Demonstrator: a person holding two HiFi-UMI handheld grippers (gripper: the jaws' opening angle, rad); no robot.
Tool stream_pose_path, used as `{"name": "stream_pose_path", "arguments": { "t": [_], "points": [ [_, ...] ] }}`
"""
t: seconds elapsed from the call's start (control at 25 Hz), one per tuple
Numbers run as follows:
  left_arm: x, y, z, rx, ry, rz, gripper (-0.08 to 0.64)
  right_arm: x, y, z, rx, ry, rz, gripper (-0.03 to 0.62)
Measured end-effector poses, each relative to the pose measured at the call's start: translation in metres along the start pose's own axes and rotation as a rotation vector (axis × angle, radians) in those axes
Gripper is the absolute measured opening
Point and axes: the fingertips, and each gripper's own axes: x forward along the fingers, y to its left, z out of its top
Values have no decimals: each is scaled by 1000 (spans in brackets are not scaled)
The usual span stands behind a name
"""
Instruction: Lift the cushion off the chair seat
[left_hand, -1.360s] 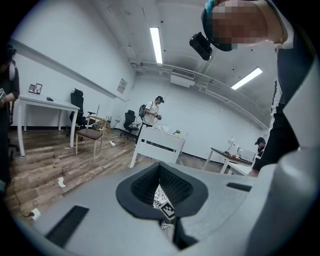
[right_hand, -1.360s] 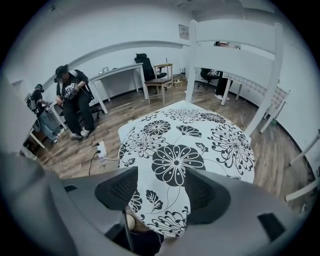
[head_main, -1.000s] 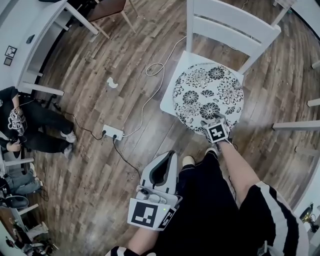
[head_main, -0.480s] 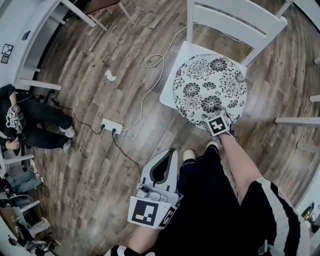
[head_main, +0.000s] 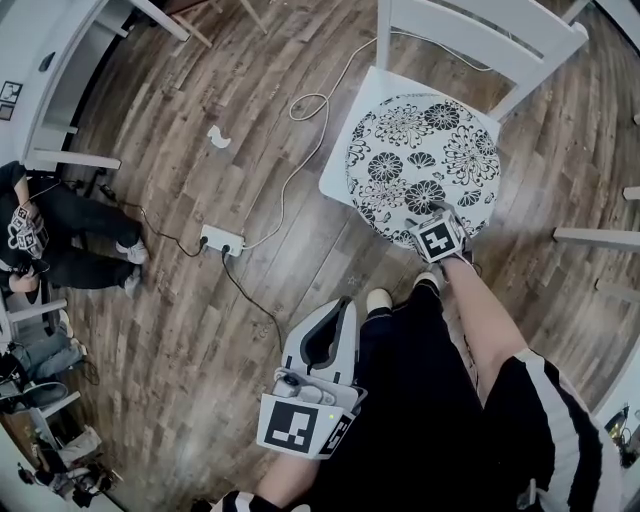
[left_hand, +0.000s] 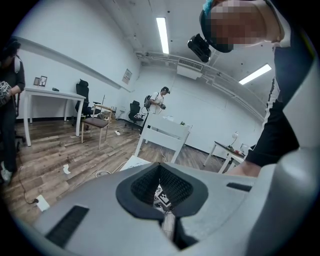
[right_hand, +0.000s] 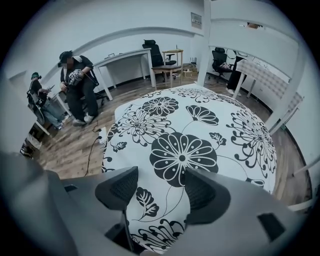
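Right gripper view is filled between the jaws by the flowered cushion (right_hand: 190, 135). The right gripper (right_hand: 160, 192) has its jaws held wide apart, and the cushion's near edge lies between and just beneath them, not yet clamped. Ahead of the jaws the cushion is seen lying flat on the white chair seat (head_main: 336, 186), in front of the chair back (head_main: 480, 35).

Compared with the head view of a second ago, the right gripper (head_main: 438, 238) is found slightly further onto that near edge. The approach is therefore judged complete, and closing the jaws is called for before any lift.

The left gripper (head_main: 330, 335) is held low beside the person's leg, well apart from the chair, its jaws pressed together on nothing.
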Motion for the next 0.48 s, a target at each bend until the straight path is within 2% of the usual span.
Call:
{"name": "stream_pose_path", "arguments": {
  "t": [0.48],
  "points": [
    [8,-7,-9,-18,23,-9,2,2,-5,4,2,-35,-5,276]
  ]
}}
